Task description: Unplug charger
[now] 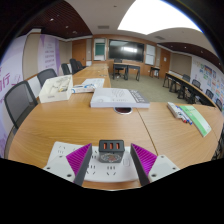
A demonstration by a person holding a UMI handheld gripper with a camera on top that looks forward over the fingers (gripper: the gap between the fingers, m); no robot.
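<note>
Charger between spread fingers on a meeting table

Fingers of the gripper (111, 160) stand apart, each showing its magenta pad (143, 157) on the inner face, and neither presses on anything. Between them, on the wooden table (70, 120), sits the charger (111, 151): a small dark grey block, roughly square, with a row of reddish marks along its top edge that may be sockets or indicator lights, though the view is too coarse to say which. A gap shows at either side of it, so it rests on its own support with the fingers about it. White flat pieces (62, 152) lie under or beside the fingers at the table's near edge.

Beyond the charger, near the middle of the table, is a small round grey fitting (124, 110) set in the wood. Further on lies a flat white slab like a keyboard or closed device (119, 97). To its left sit a stack of papers or boxes (56, 88) and another white item (92, 84). Off to the right lies a green and white booklet (196, 119). Dark office chairs (20, 100) line the left side of the table, and a large screen (124, 48) hangs on the far wall.
</note>
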